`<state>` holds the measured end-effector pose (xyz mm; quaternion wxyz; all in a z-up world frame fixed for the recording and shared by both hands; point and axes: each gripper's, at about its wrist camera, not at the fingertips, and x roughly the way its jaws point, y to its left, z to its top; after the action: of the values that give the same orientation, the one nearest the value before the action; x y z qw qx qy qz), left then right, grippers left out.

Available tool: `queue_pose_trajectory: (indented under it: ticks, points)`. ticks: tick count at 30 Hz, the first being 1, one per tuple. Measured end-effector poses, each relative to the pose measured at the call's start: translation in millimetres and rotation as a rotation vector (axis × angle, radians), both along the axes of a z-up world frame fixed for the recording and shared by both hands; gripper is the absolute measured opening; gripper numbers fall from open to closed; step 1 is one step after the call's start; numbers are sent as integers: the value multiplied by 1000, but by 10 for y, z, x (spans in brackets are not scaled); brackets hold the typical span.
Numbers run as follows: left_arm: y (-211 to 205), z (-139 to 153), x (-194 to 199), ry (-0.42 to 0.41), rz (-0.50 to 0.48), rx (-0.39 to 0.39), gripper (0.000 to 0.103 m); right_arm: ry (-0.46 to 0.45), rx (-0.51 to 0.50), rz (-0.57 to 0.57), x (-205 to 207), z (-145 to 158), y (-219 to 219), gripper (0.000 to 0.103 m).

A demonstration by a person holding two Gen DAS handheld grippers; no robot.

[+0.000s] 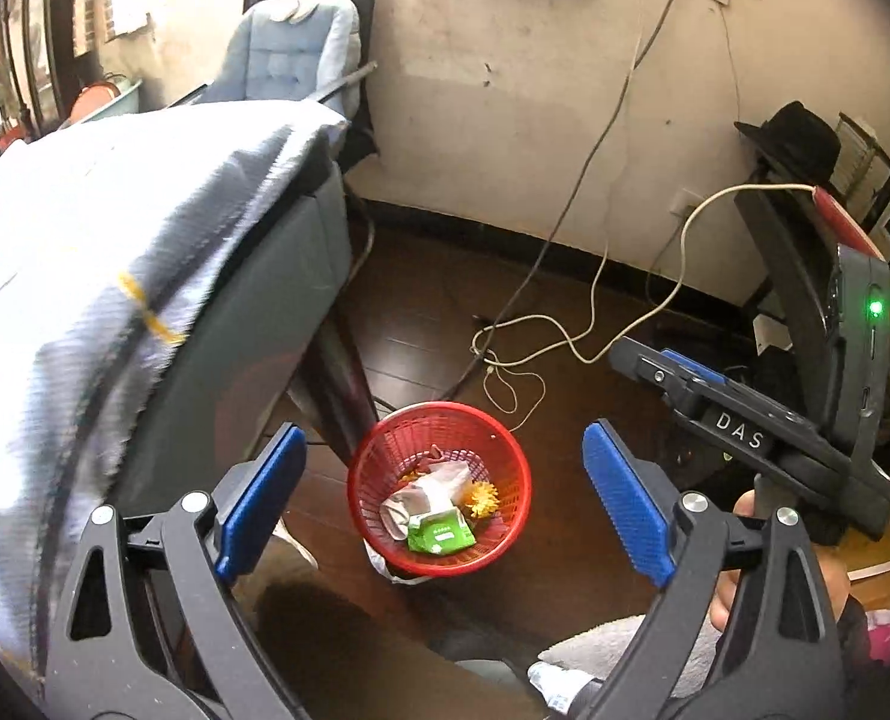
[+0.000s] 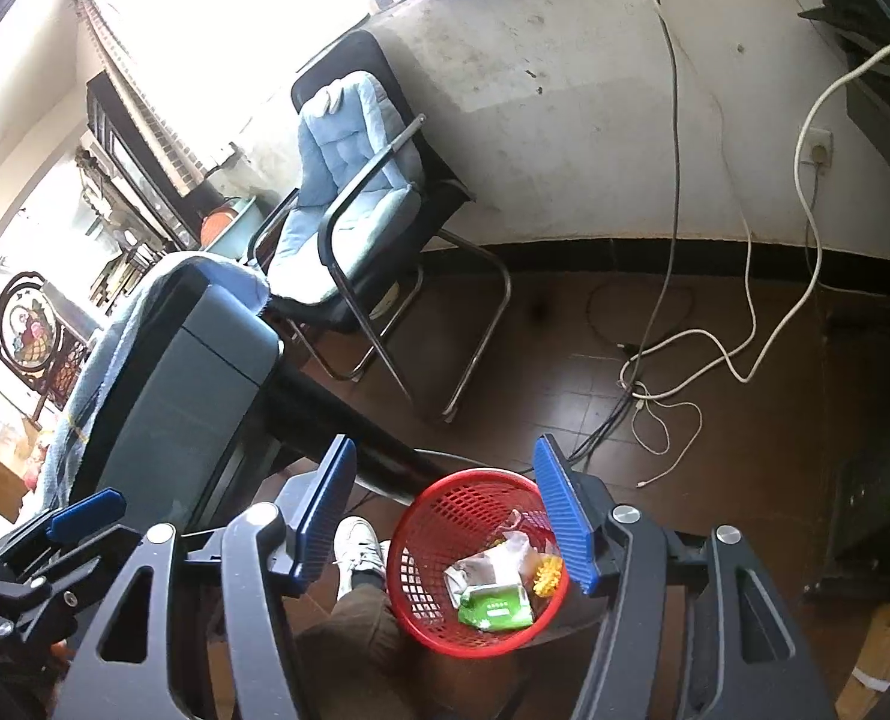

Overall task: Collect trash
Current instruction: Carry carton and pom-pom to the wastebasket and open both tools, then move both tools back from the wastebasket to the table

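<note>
Both tongs, left tongs (image 1: pixel 445 498) and right tongs (image 2: pixel 445 516), gape wide and empty as we hover over the red basket (image 1: pixel 508 534) on the floor, trash directly below, the left nearer centre.

**Room around the work spot**

A black metal-framed chair with a pale blue quilted cushion (image 2: pixel 348 180) stands against the stained white wall (image 2: pixel 565 90). White and grey cables (image 2: pixel 745 354) trail across the dark brown floor (image 2: pixel 535 360). A black brimmed hat (image 1: pixel 796 135) sits at the right.
</note>
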<state>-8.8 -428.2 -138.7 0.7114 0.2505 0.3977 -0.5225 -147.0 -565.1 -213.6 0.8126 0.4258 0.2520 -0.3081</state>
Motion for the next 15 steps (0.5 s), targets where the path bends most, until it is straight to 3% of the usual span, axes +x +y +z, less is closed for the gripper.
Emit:
queue_pose_trajectory:
  ticks: [9,15]
  points:
    - [302,318,117,-27,61,-59,92,-18,-66,50,74,303,195,65]
    - [568,532,194,-44,105,-111,93,-19,-140,60,71,599,358,77]
